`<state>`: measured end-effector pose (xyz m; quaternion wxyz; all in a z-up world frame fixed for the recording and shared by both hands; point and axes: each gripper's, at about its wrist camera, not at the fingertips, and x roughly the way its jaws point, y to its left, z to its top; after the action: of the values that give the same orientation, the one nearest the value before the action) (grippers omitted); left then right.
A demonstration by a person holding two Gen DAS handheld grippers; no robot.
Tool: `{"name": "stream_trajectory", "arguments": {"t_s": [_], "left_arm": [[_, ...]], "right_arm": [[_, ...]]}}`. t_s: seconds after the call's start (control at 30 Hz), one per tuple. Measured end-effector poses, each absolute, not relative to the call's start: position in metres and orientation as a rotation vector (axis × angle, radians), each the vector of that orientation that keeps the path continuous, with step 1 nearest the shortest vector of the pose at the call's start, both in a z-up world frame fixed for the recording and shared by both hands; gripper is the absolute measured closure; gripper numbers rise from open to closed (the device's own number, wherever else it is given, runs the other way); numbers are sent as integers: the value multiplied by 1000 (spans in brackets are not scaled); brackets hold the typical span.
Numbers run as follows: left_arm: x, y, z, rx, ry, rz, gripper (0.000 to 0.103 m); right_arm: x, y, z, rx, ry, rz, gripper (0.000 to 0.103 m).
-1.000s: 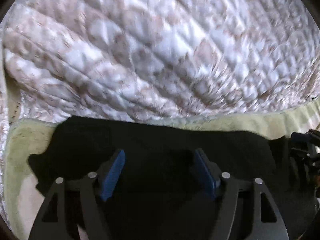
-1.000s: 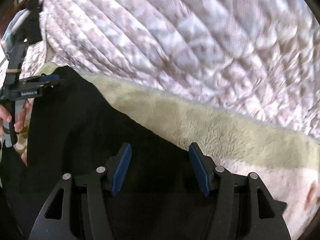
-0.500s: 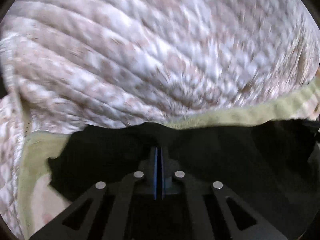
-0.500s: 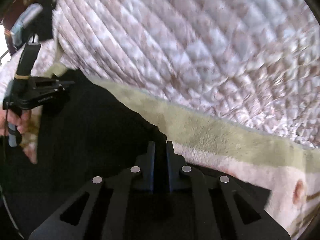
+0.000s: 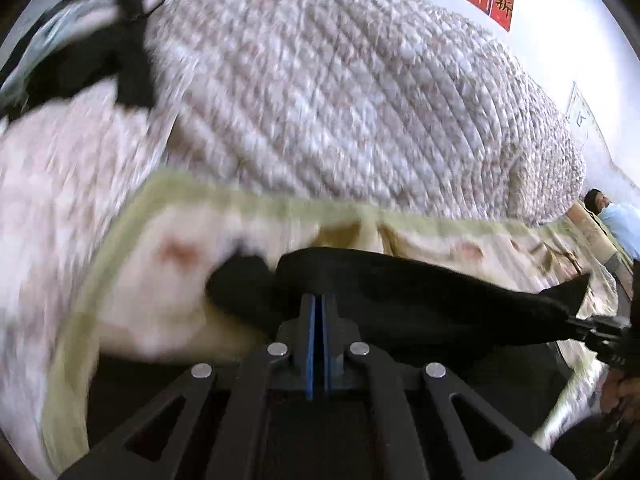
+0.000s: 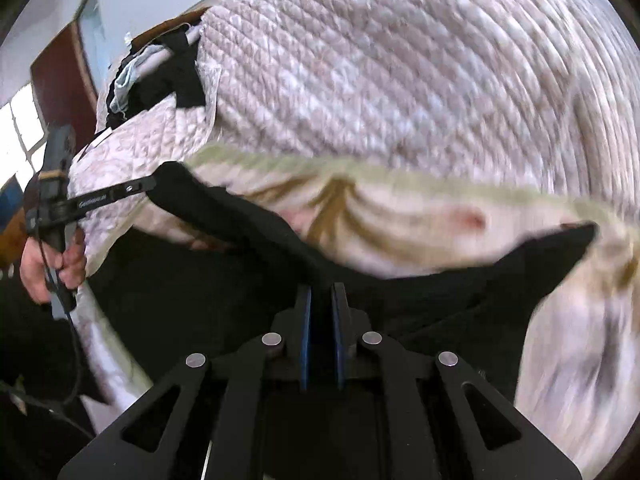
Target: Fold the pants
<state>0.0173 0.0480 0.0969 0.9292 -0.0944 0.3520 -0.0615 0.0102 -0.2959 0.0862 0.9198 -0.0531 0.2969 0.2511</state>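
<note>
- One big quilted bed cover lies under one fluffy blanket.
- One pair of black pants hangs stretched just above the blanket. They look soft, light and floppy, so holding the top edge at two spots seems best.
- Two grippers: the left gripper and right gripper both have jaws pinching the pants.

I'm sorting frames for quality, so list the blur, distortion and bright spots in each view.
Left wrist: quilt and blanket smeared by motion blur, gripper sharp, fisheye bends everything, corners black. Right wrist: the same blur on blanket and pants, window at the left edge blown out.
</note>
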Motion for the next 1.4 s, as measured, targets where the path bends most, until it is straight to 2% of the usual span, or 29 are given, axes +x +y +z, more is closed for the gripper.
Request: {"name": "stream_trajectory", "arguments": {"t_s": [0.13, 0.23, 0.37, 0.4, 0.47, 0.5, 0.63, 0.73, 0.93, 1.0, 1.03, 1.1, 1.4], "left_arm": [[-12, 42, 49, -206, 875, -114, 99], [-30, 40, 34, -184, 935, -99, 99], [-43, 43, 46, -189, 910, -94, 97], [-42, 42, 52, -183, 892, -89, 93], [-38, 40, 62, -167, 856, -95, 69], [-34, 38, 65, -151, 842, -93, 64], [-2, 20, 67, -88, 839, -126, 53], [24, -2, 55, -7, 866, -138, 53], [66, -24, 18, 98, 969, -69, 53], [70, -21, 13, 87, 977, -50, 64], [69, -19, 13, 74, 968, -48, 85], [65, -12, 16, 59, 954, -24, 97], [-36, 86, 70, -268, 692, 164, 99]], "right_arm": [[-4, -307, 26, -3, 793, 458, 94], [-9, -317, 2, 100, 866, 429, 89], [-34, -330, 5, 218, 816, 434, 70], [-38, -334, 5, 251, 805, 433, 64], [-42, -341, 4, 302, 792, 421, 61], [-43, -344, 3, 324, 788, 413, 61], [-44, -362, -3, 417, 772, 343, 61], [-41, -376, -5, 492, 768, 309, 61], [-35, -395, -5, 584, 723, 249, 61], [-33, -399, -6, 612, 716, 228, 61], [-32, -402, -6, 624, 712, 219, 61], [-32, -407, -8, 652, 706, 178, 61], [-29, -413, -13, 730, 660, 138, 61]]}}
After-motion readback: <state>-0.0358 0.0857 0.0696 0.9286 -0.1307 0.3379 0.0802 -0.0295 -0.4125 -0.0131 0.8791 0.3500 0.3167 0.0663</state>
